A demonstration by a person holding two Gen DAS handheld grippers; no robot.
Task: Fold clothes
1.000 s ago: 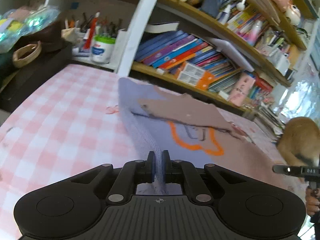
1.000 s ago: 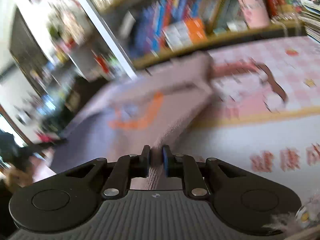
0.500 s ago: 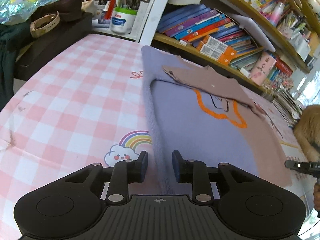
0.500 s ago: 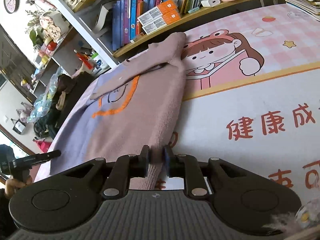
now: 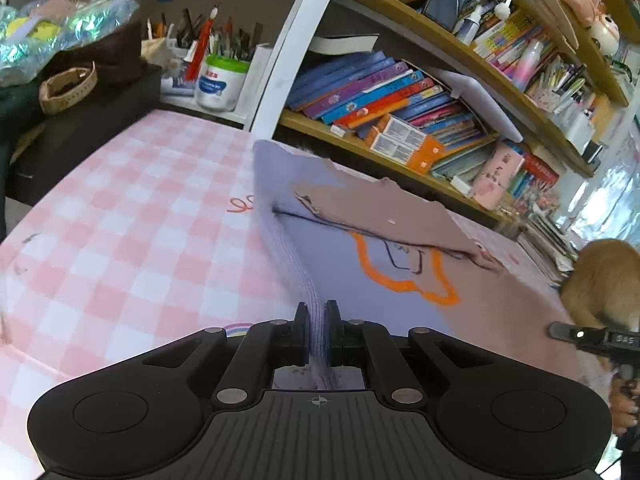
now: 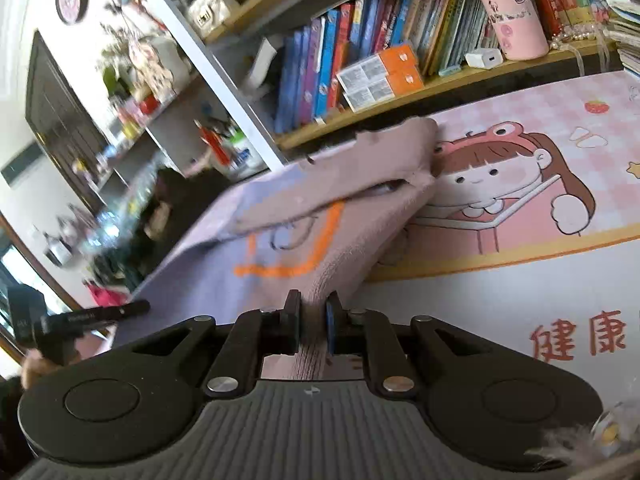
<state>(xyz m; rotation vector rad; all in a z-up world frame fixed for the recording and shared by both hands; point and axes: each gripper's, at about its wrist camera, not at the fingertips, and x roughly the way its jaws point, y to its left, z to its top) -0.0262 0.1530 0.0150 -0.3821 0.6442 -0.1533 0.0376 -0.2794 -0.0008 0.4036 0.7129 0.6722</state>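
Observation:
A lilac and mauve sweater with an orange outline print lies on the pink checked table mat; its sleeves are folded across the chest. My left gripper is shut on the sweater's lilac ribbed hem edge, which stretches taut forward. My right gripper is shut on the mauve hem edge of the sweater, lifted a little off the mat. The right gripper's tip shows at the right edge of the left wrist view, and the left gripper shows at the left edge of the right wrist view.
A bookshelf full of books runs along the far side of the table. A pen pot and a dark box stand at the far left. The mat carries a cartoon girl print. An orange furry animal is at the right.
Half a second ago my left gripper was open around the hem; now it is shut on it. Both grippers have lifted the hem, so the sweater's lower part rises off the mat.

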